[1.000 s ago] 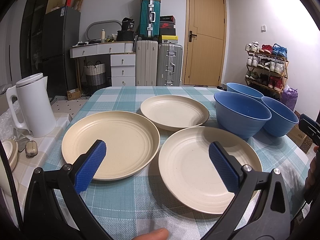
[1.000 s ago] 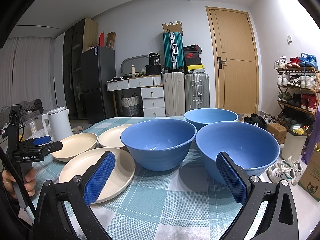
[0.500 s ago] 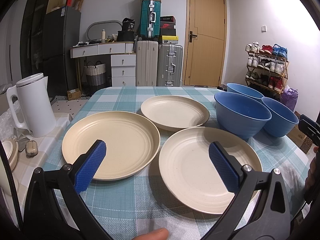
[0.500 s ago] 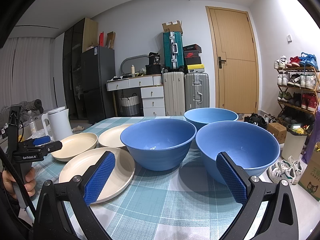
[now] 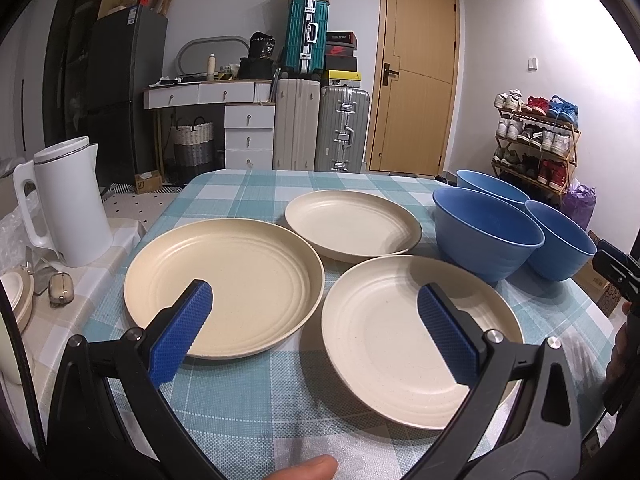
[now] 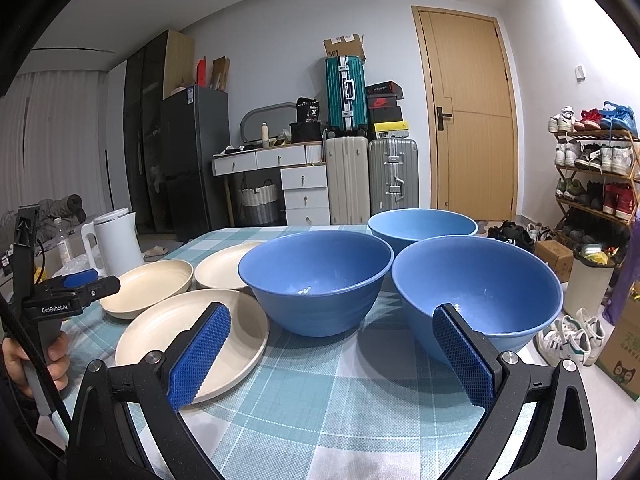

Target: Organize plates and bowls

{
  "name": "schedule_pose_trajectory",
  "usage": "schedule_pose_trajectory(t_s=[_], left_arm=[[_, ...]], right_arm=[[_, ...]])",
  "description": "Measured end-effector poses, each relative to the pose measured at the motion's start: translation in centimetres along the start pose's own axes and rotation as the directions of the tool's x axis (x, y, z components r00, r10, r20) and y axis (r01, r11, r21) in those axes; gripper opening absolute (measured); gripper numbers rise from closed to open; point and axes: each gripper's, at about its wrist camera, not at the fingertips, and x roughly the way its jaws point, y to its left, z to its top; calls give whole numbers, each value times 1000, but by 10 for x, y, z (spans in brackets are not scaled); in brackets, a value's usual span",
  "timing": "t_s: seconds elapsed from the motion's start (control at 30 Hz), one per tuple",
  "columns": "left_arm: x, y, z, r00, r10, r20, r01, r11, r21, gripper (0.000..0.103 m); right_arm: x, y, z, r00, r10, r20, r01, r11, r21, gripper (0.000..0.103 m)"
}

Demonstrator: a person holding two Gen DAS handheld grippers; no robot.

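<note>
I'm holding both jaws spread, left gripper [image 6: 76, 282] showing "GenRobot.AI" beside the cream plates [image 6: 192, 334], right gripper [image 6: 332, 356] facing blue bowls [image 6: 316, 280]

Three cream plates [image 5: 224, 276]; three blue bowls [image 6: 316, 280].

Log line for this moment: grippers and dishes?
left gripper: open, empty | right gripper: open, empty | three cream round plates: separate, unstacked | three blue plastic bowls: separate, unstacked
</note>
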Motion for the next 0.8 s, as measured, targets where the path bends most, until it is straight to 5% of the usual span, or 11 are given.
schedule_pose_trajectory(t_s=[0.33, 0.8], left_arm=[[-7, 14, 16, 1000, 25, -2, -25, 999, -19, 103], [-34, 53, 48, 992, 117, -42, -120, 990, -79, 102]], right_arm=[[-2, 2, 10, 1000, 2, -4, -2, 1000, 11, 103], [8, 42, 48, 989, 132, -68, -129, 991, 42, 103]])
